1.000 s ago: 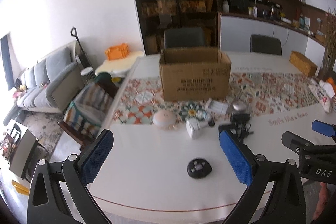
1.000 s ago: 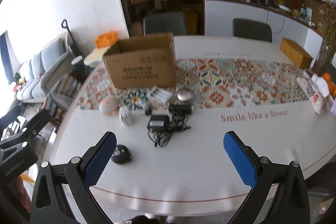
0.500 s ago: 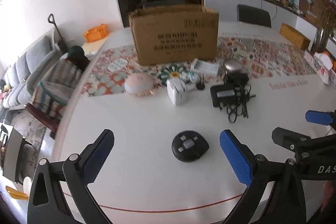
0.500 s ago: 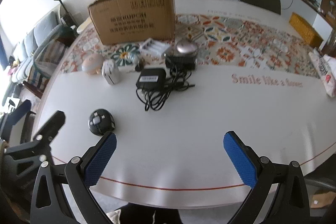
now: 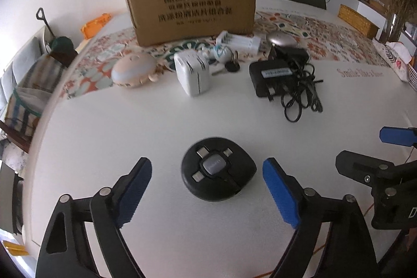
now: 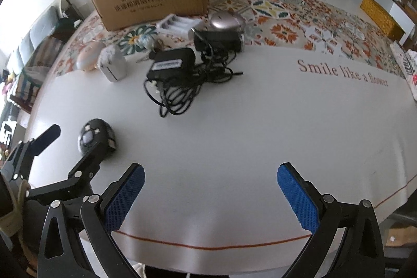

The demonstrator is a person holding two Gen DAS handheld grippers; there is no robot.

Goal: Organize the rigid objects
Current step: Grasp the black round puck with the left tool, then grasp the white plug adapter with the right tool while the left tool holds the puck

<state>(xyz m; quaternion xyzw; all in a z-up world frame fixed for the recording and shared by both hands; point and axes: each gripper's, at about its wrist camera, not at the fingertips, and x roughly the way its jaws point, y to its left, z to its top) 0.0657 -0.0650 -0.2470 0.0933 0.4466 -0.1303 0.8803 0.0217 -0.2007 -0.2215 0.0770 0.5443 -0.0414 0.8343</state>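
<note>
Both grippers angle down over the table [image 5: 156,127]: left gripper [image 5: 207,177], jaws just closing, brackets the round black cable puck [image 5: 217,175], pads seemingly not touching, for boxing in the cardboard box [image 5: 190,1]; right gripper [image 6: 211,197] gapes empty.

Both grippers, left gripper [image 5: 207,189] and right gripper [image 6: 211,196]: black skeletal frames, silver screws, blue textured pads [image 6: 124,199].

left gripper [image 5: 207,189] tilted down near the table's front edge, jaws just narrowed yet still parted, blue pads [image 5: 280,193] clear of anything. right gripper [image 6: 211,196] alongside, angled steeply down, jaws spread wide, empty. possibly a gloved wrist at far left, too cropped to tell.
</note>
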